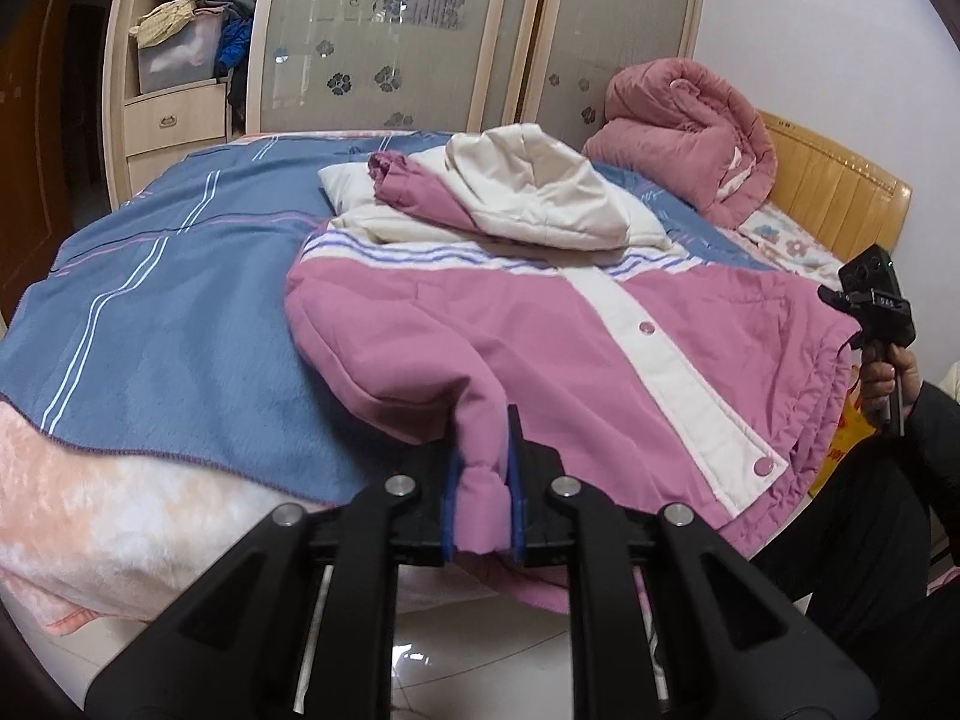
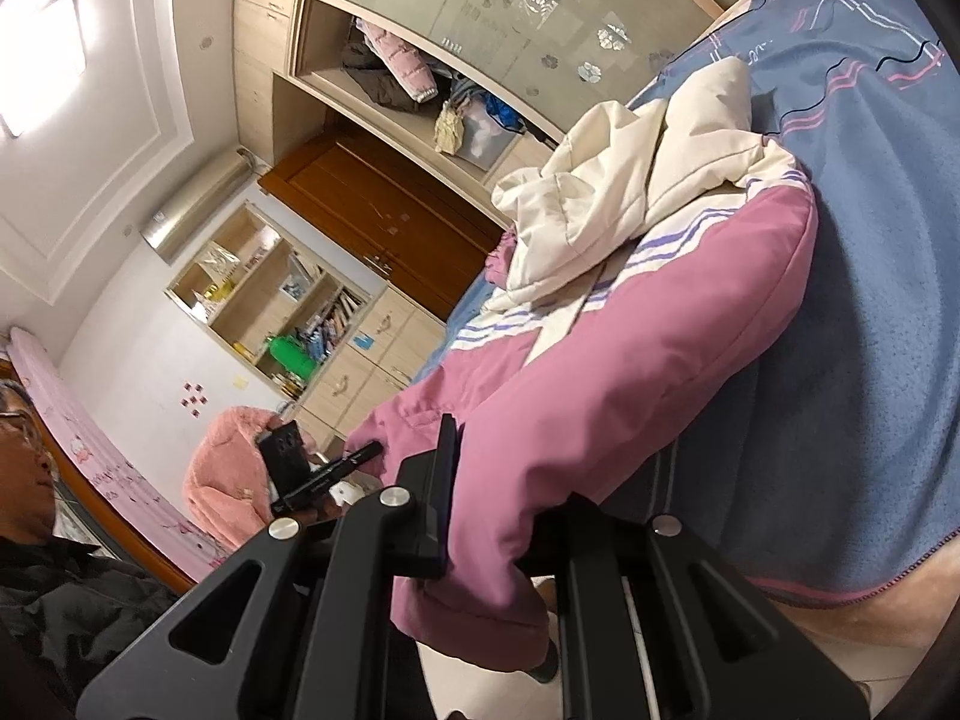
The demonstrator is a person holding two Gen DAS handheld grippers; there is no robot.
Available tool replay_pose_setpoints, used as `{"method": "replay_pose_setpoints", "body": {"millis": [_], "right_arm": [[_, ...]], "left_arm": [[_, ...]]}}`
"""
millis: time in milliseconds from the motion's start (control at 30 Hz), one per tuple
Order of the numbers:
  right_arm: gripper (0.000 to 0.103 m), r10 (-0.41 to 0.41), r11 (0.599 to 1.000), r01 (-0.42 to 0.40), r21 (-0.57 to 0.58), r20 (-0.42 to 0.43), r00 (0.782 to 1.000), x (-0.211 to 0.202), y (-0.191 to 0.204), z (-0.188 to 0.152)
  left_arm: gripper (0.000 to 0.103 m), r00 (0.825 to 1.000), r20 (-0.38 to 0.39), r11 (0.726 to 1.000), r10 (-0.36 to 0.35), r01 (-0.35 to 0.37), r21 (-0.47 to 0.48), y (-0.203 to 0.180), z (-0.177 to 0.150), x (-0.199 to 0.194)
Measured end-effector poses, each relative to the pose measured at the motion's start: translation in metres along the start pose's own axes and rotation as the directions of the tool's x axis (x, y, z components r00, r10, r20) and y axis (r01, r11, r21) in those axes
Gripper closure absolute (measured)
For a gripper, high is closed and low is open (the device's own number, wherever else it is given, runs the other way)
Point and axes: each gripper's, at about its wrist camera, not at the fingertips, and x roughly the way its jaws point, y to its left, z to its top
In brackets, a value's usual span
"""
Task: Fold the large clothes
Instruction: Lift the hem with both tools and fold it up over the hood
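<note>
We are gripping the pink jacket (image 1: 540, 354) lying on the bed's blue blanket (image 1: 180, 300): left gripper (image 1: 483, 480) jaws clamping a cuff, right gripper (image 2: 498, 516) jaws clamping the hem.

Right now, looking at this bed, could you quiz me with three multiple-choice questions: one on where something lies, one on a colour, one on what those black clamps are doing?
1. Where does the rolled pink quilt lie?
A. by the wooden headboard
B. on the floor
C. in the wardrobe

2. What colour is the jacket's hood?
A. blue
B. cream
C. black

3. What is the left gripper doing?
A. open over the blue blanket
B. clamped on the jacket
C. holding a pillow

Answers:
1 A, it sits against the headboard.
2 B, cream fabric above pink.
3 B, pink fabric is pinched between its pads.
</note>
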Motion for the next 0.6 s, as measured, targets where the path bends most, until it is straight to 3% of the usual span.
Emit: {"method": "replay_pose_setpoints", "body": {"millis": [133,300,433,600], "right_arm": [[0.092,0.086,0.996,-0.087,0.03,0.04,0.995,-0.001,0.0,0.008],[0.092,0.183,0.981,-0.189,0.051,0.101,0.978,0.002,-0.001,0.028],[0.092,0.242,0.968,-0.25,0.033,0.15,0.959,0.01,0.009,0.067],[0.092,0.245,0.968,-0.252,0.005,0.206,0.947,0.026,0.018,0.136]], "left_arm": [[0.09,0.996,0.086,0.999,-0.037,0.038,-0.017,0.003,0.013,-0.008],[0.091,0.984,0.144,0.986,-0.106,0.124,-0.115,0.029,0.04,-0.005],[0.091,0.981,0.168,0.982,-0.102,0.126,-0.139,0.044,0.077,0.004],[0.091,0.975,0.205,0.983,-0.09,0.12,-0.136,0.064,0.145,0.026]]}}
